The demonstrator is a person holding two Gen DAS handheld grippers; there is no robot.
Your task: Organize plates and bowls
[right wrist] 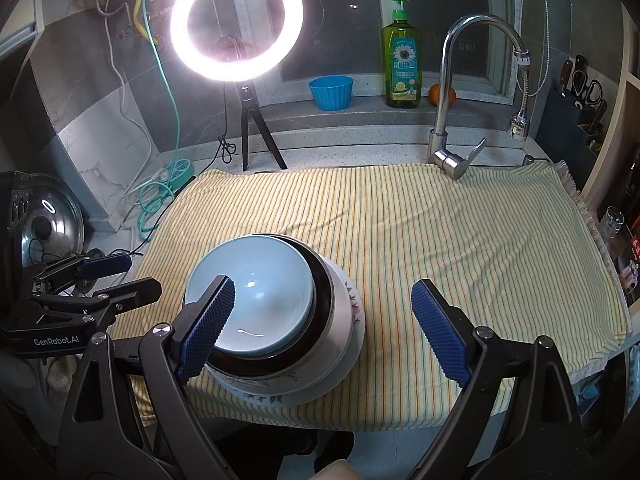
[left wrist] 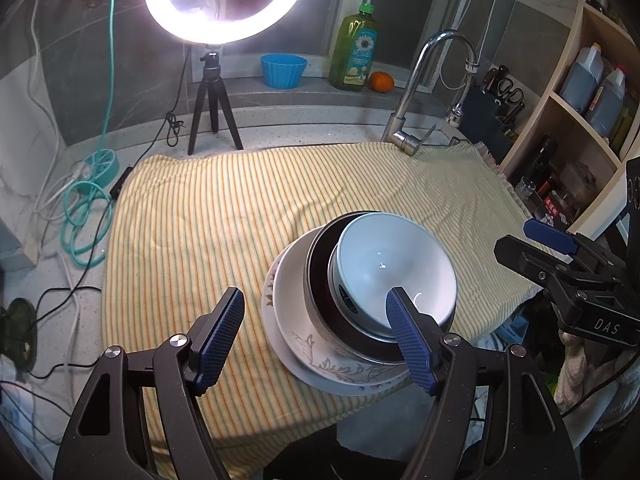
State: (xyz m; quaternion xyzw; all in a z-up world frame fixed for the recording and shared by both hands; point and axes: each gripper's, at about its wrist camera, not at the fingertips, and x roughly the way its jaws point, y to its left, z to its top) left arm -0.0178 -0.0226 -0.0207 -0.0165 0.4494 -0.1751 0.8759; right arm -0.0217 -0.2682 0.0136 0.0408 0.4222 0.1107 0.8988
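Note:
A stack stands on the striped towel [left wrist: 224,208] near its front edge: a pale blue bowl [left wrist: 396,264] nested in a dark bowl [left wrist: 320,280], on a white floral plate [left wrist: 296,320]. In the right wrist view the blue bowl [right wrist: 260,284], dark bowl [right wrist: 322,284] and plate [right wrist: 352,320] show left of centre. My left gripper [left wrist: 316,312] is open above the stack's near side, its right fingertip in front of the blue bowl. My right gripper [right wrist: 324,300] is open and empty, its left fingertip over the blue bowl. Each gripper shows at the edge of the other's view.
A ring light on a tripod [right wrist: 236,24], a blue cup [right wrist: 331,92], a green soap bottle [right wrist: 402,56] and an orange [right wrist: 442,94] stand at the back. A faucet [right wrist: 452,92] rises at the towel's far edge. Shelves [left wrist: 580,100] are right; cables [left wrist: 84,208] and a pot lid [right wrist: 48,220] left.

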